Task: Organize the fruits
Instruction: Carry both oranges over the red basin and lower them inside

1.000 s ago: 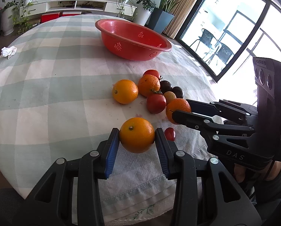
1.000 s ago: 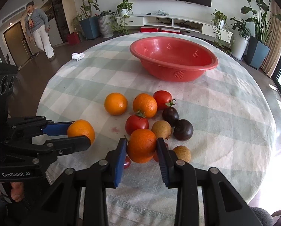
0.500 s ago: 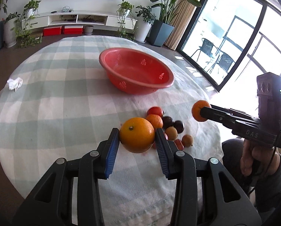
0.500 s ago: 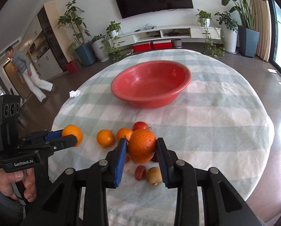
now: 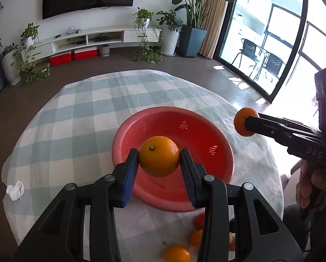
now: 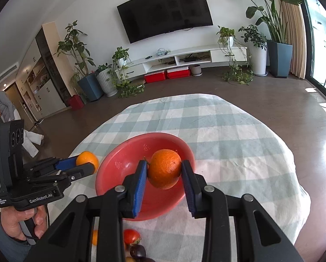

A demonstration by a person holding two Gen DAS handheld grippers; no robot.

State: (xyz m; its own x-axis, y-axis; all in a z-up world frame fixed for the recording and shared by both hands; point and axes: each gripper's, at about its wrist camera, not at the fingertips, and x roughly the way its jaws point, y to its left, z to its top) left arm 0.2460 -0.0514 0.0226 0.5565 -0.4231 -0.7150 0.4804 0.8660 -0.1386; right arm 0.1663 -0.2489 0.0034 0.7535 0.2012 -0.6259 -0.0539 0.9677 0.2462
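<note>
Two oranges, lifted off the surface [image 5: 80, 118] a second ago, now ride over the red bowl [image 5: 206, 128]. Left tool [image 5: 159, 160] clamps one orange [image 5: 159, 156]; right tool [image 6: 164, 170] clamps another [image 6: 164, 168]. Release likely next; other fruit remains outside.

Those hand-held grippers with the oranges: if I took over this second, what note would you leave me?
Left hand-held gripper: shut on an orange, in front of the red bowl.
Right hand-held gripper: shut on another orange, also at the bowl.
Done: nothing visible in the bowl.
Left: drop both oranges in, then collect the fruits on the checked cloth near you: oranges, tomato, dark fruit.
</note>
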